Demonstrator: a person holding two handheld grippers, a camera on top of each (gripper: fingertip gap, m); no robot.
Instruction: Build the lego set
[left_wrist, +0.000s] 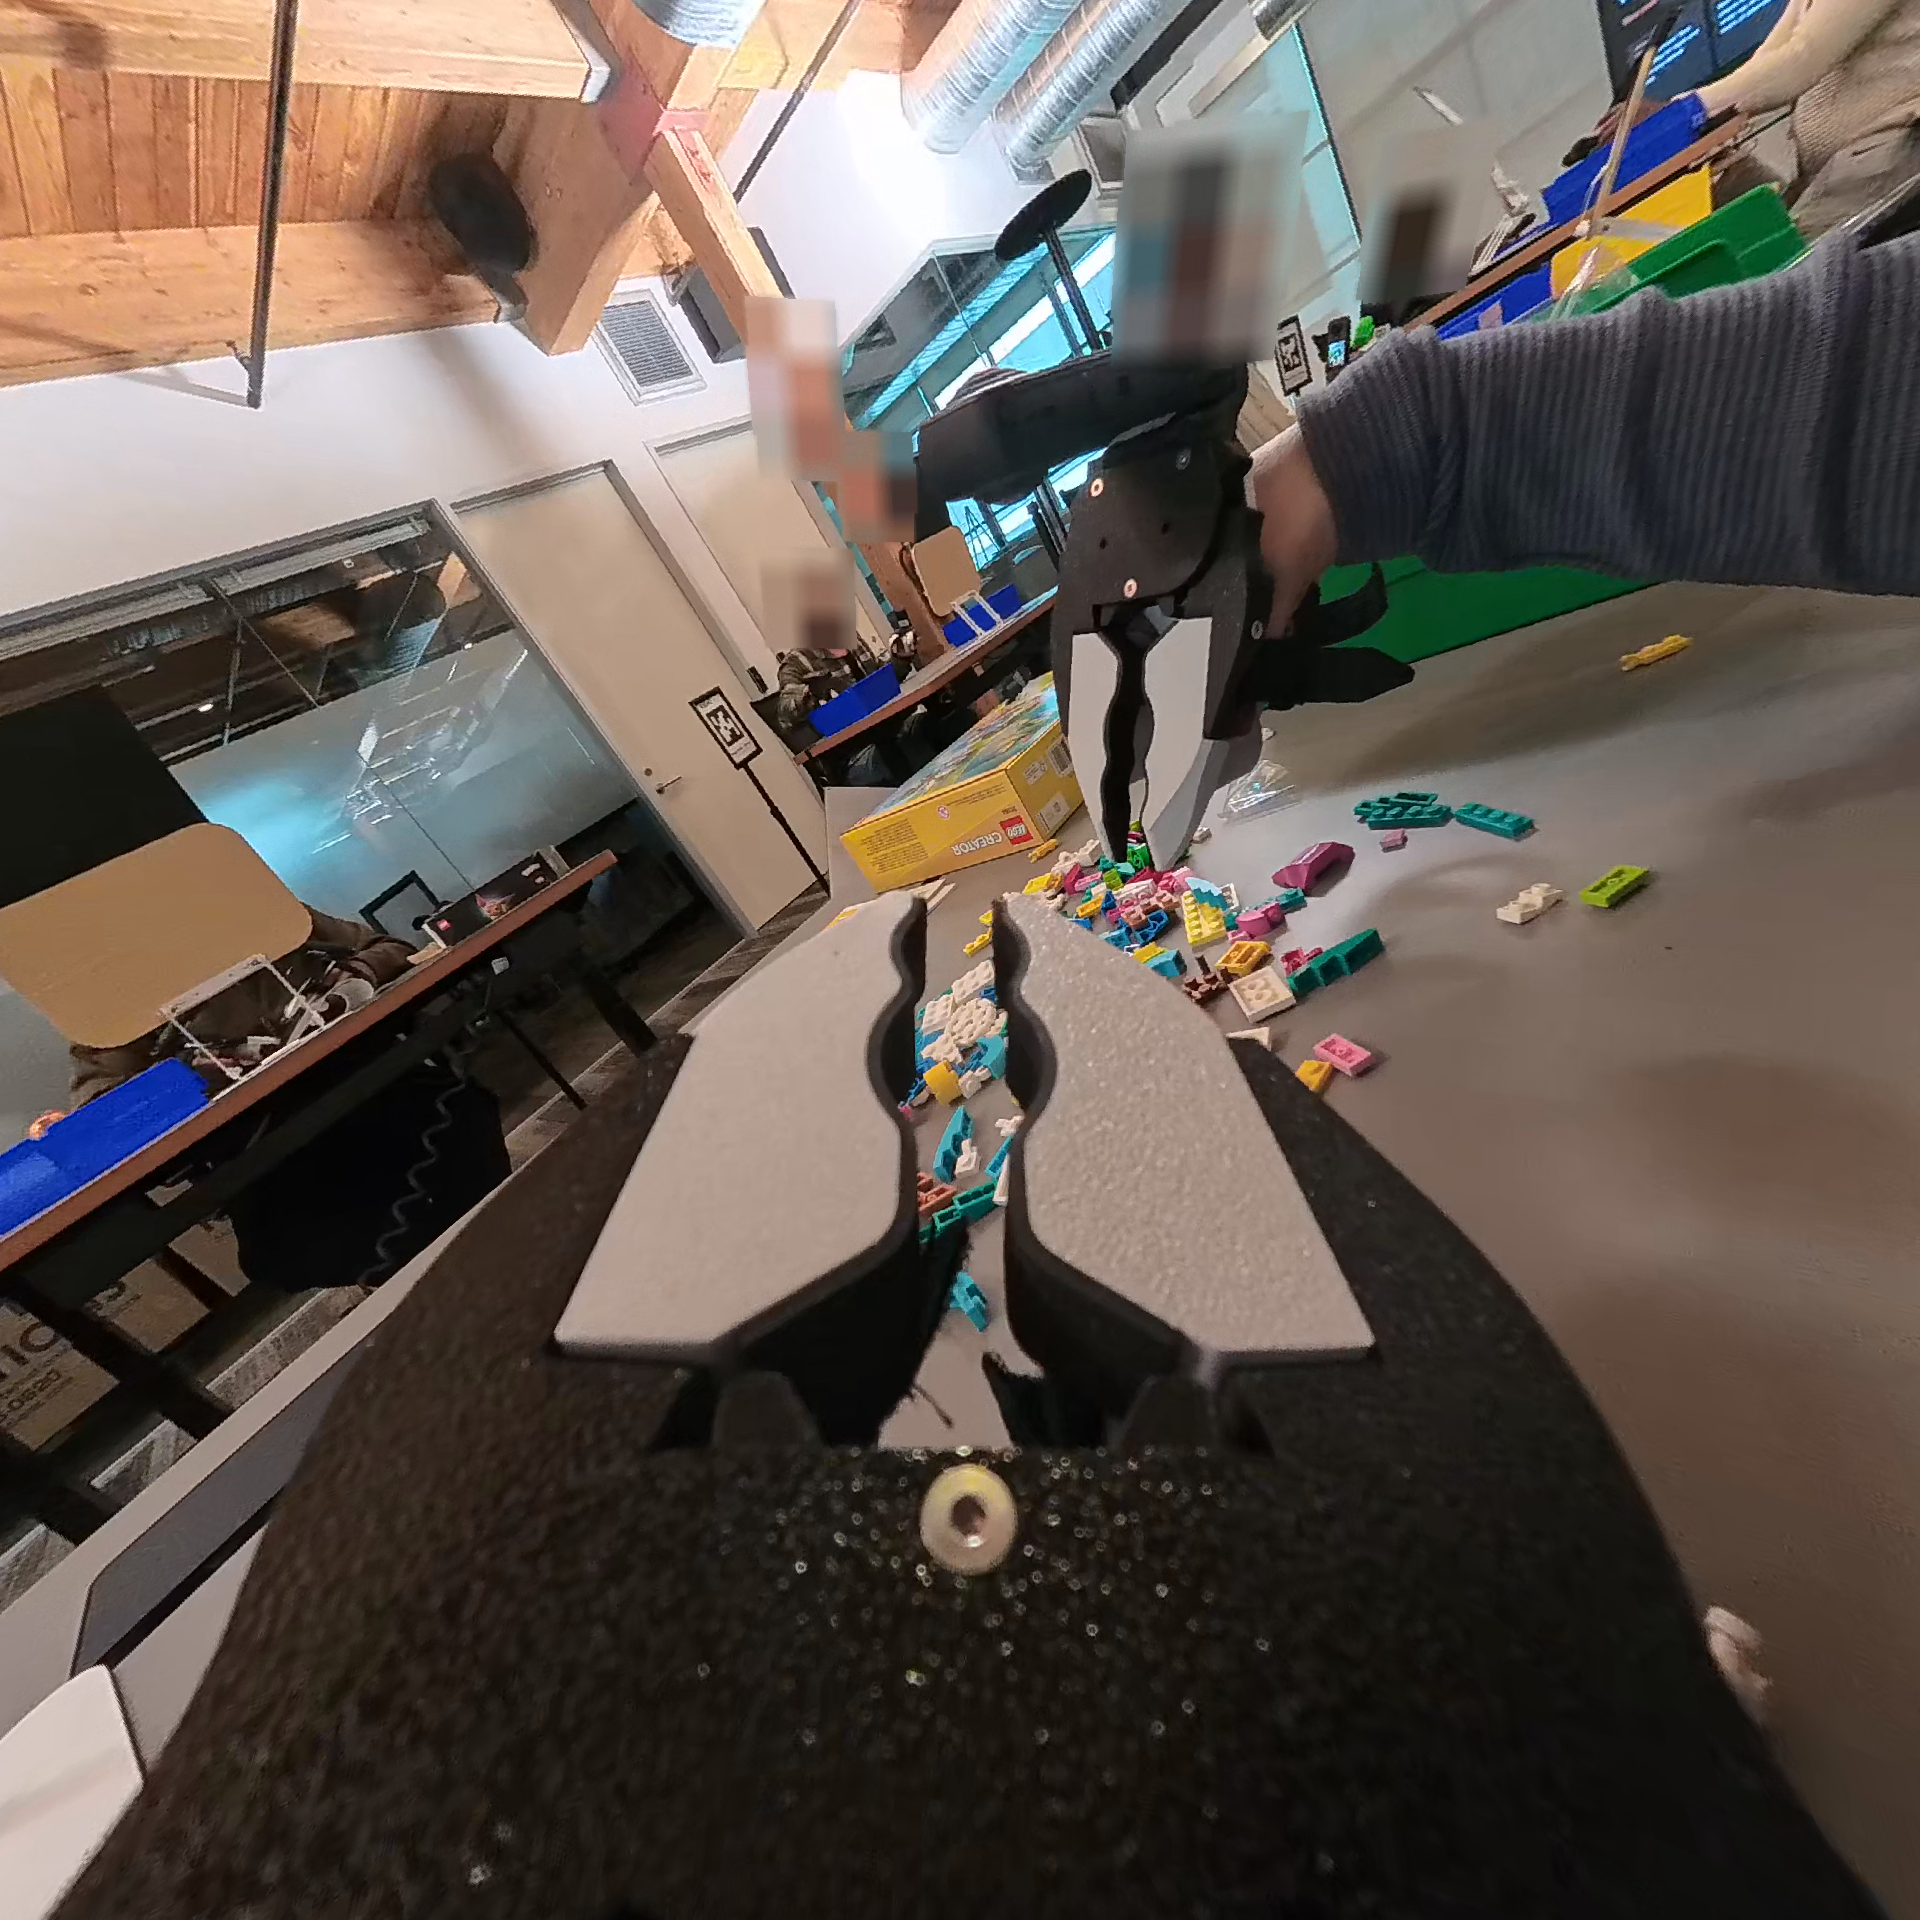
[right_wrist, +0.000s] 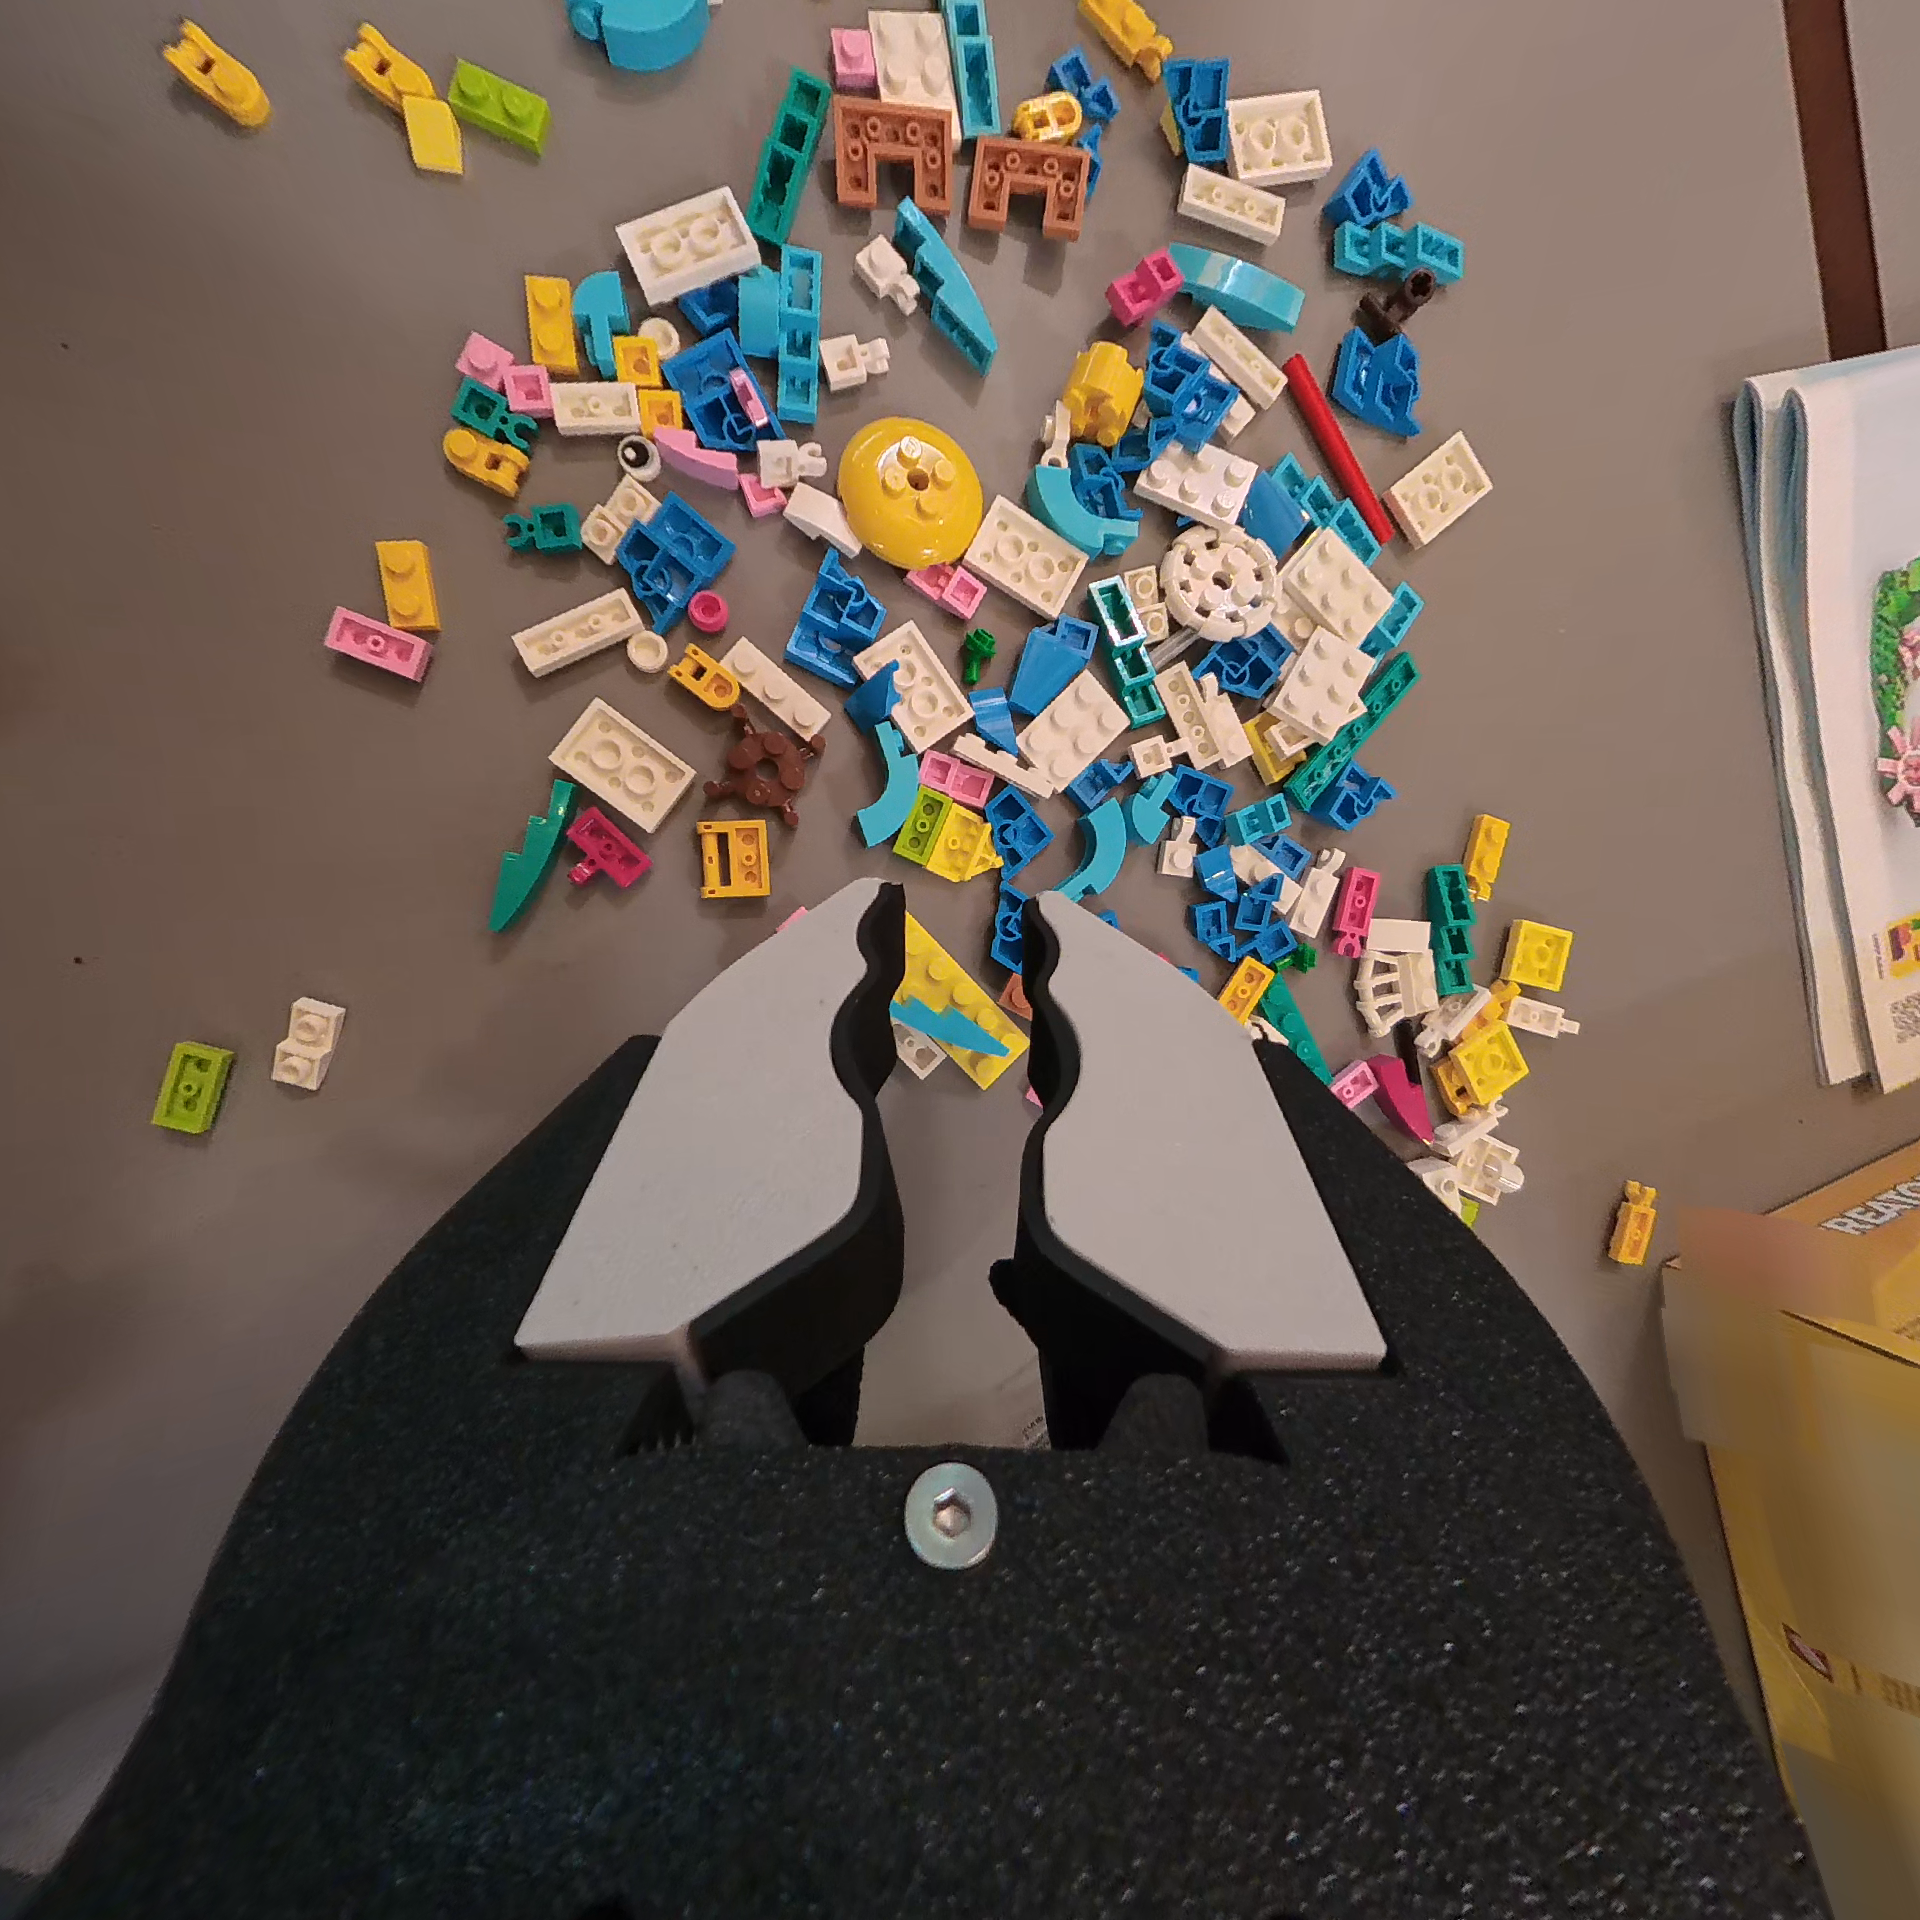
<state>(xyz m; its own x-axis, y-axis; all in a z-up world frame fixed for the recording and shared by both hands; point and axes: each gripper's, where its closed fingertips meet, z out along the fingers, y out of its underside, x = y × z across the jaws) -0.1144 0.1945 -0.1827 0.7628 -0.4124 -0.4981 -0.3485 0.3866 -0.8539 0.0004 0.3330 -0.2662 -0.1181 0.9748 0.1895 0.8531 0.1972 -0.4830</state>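
Observation:
A pile of loose lego pieces (right_wrist: 1039, 582) in white, blue, teal, yellow and pink lies on the grey table (right_wrist: 208, 520); it also shows in the left wrist view (left_wrist: 1164, 935). My right gripper (right_wrist: 966, 902) hangs just above the near side of the pile, jaws open and empty. A yellow plate with a light-blue piece on it (right_wrist: 951, 1003) lies under the gap. My left gripper (left_wrist: 961, 912) is low over the table, short of the pile, its jaws a narrow gap apart and empty. The right gripper also shows in the left wrist view (left_wrist: 1141, 852), tips down over the pile.
A yellow lego box (left_wrist: 966, 810) lies beyond the pile, near the table's edge; it also shows in the right wrist view (right_wrist: 1829, 1558). Instruction booklets (right_wrist: 1839, 727) lie to the right of the pile. Stray pieces (left_wrist: 1610, 885) are scattered apart. Other tables and people are behind. About 20 cm separates my left fingertips from my right.

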